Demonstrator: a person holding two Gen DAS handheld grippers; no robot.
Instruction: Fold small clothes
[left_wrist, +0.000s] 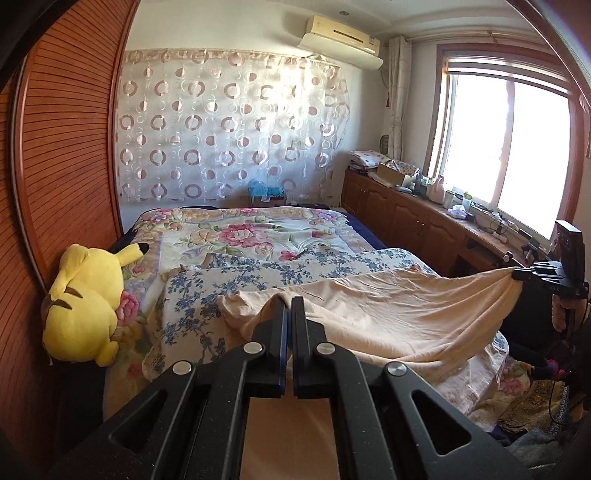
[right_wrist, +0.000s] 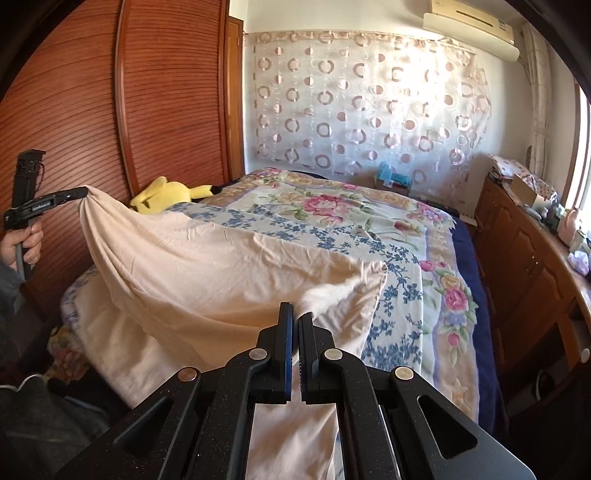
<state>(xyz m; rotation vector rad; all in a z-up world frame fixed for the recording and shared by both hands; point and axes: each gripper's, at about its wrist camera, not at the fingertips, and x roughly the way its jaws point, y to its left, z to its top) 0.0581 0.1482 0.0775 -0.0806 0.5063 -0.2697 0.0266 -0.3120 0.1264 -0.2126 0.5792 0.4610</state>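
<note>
A pale peach garment (left_wrist: 388, 317) hangs stretched between my two grippers above the bed; it also shows in the right wrist view (right_wrist: 207, 273). My left gripper (left_wrist: 290, 301) is shut on one edge of it; in the right wrist view it shows at far left (right_wrist: 84, 192), pinching a corner. My right gripper (right_wrist: 296, 314) is shut on the other end; in the left wrist view it shows at far right (left_wrist: 515, 274). The cloth sags in the middle onto the bed.
The bed (left_wrist: 258, 236) carries a floral blanket and a blue-flowered sheet (right_wrist: 399, 295). A yellow plush toy (left_wrist: 85, 299) lies by the wooden wardrobe (left_wrist: 66, 166). A wooden cabinet (left_wrist: 413, 218) with clutter runs under the window at right.
</note>
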